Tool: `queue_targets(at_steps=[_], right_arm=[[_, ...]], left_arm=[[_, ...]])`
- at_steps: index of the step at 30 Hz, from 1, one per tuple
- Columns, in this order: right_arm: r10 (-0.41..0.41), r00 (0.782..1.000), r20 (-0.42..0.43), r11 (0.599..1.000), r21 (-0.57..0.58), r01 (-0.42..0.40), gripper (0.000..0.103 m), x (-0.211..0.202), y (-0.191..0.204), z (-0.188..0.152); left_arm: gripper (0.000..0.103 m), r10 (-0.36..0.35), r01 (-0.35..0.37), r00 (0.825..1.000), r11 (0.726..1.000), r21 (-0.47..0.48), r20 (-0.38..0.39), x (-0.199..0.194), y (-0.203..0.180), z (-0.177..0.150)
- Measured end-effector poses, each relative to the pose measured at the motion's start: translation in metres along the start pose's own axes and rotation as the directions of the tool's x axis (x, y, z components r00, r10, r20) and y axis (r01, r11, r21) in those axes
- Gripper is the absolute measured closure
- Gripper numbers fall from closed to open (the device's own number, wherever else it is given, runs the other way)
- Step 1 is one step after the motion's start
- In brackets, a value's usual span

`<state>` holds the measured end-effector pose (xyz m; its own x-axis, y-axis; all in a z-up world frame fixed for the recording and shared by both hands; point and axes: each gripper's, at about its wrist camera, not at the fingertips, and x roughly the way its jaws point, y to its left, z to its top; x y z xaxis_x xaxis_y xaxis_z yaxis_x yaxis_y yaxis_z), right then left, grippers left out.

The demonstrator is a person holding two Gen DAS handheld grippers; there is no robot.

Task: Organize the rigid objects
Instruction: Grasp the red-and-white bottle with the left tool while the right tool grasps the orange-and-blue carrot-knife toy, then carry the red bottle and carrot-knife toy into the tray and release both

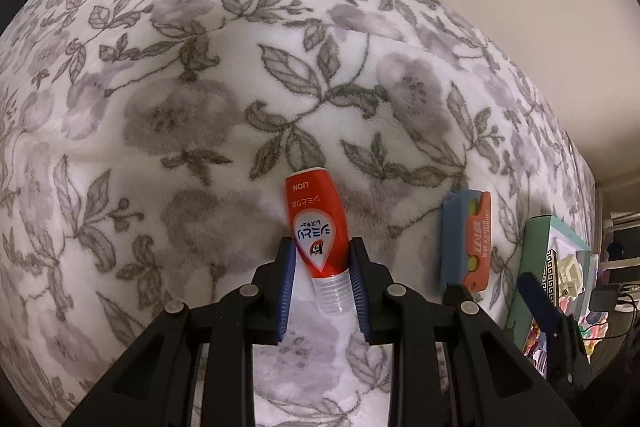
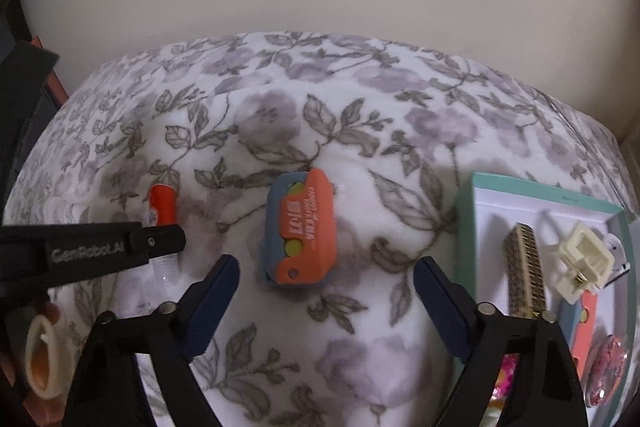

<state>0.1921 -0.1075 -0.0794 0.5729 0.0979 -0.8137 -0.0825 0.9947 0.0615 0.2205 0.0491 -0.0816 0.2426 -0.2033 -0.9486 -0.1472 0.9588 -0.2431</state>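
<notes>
The red bottle (image 1: 316,227) lies on the floral blanket (image 1: 180,107), its clear neck toward my left gripper (image 1: 322,291), whose blue pads press its sides (LION label reads upside down from here). Just to its right lies an orange-and-blue case (image 2: 300,227), flat on the blanket. My right gripper (image 2: 326,303) hangs over that case with its jaws spread wide, touching nothing. Farther right sits a teal-rimmed box (image 2: 466,211) holding a cream hair clip (image 2: 582,261) and a gold comb (image 2: 526,275).
</notes>
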Motion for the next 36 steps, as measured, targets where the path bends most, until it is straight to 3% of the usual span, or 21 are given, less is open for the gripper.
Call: queue_targets(at_steps=[9,21,28,36], right_arm=[[-0.009,1.0,-0.024,0.999,-0.035,0.008,0.02,0.019,0.018,0.006],[-0.016,0.999,-0.045,1.0,-0.007,0.016,0.034,0.031,0.019,0.012],[-0.034,0.998,-0.044,0.999,0.028,0.035,0.056,0.028,0.011,0.013],[-0.039,0.997,-0.07,0.998,0.042,0.042,0.057,0.021,0.006,0.006]], left_arm=[[0.075,-0.03,0.03,1.0,0.999,-0.02,0.008,0.018,0.002,0.016],[0.074,0.026,-0.027,0.999,0.999,0.022,0.038,0.018,-0.01,0.016],[0.074,0.073,-0.077,0.994,0.995,0.059,0.075,0.022,-0.021,0.017],[0.074,0.133,-0.143,0.985,0.986,0.085,0.112,0.027,-0.034,0.017]])
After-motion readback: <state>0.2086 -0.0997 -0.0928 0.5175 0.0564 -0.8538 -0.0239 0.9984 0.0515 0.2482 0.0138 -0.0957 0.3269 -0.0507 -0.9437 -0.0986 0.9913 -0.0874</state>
